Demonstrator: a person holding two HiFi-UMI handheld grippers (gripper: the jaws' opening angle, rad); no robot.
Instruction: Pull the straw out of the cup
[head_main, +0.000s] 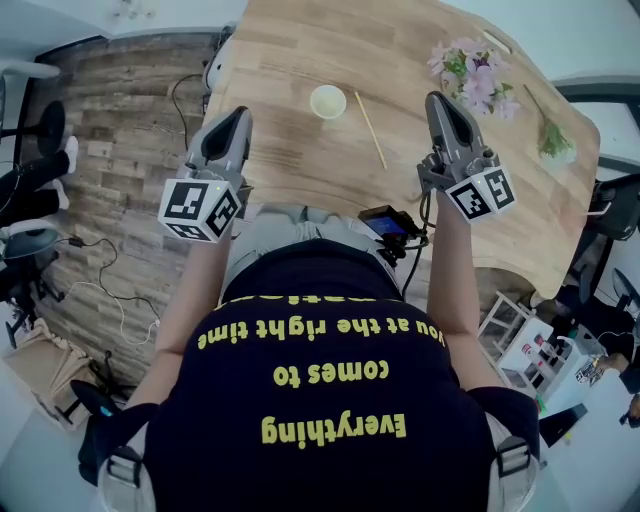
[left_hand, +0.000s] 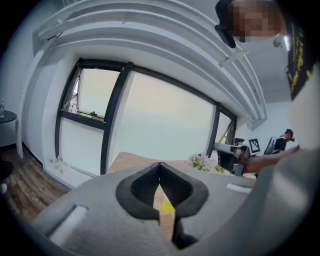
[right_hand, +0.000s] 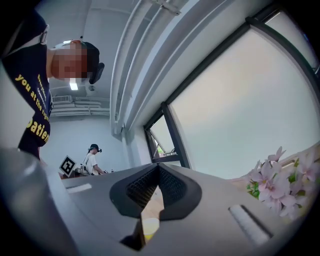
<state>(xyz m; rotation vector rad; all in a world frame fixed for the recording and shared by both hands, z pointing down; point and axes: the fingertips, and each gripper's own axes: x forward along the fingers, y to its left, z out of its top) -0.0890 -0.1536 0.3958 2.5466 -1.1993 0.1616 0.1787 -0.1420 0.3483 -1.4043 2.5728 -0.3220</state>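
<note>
Left tool (head_main: 240, 113) and right tool (head_main: 438, 98) clenched, empty. Straw (head_main: 371, 130) lay on surface (head_main: 290, 40), 3 o'clock of cup (head_main: 328, 101); judged light, thin, crushable. Pinch mid-length.

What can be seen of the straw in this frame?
The straw is a thin, straight, pale tan stick, paper or wood by its look; it is too small to tell more. It lies flat on the wooden table, out of the cup and just to the right of it in the head view, apart from it, slanting from upper left to lower right. Only the table touches it.
</note>
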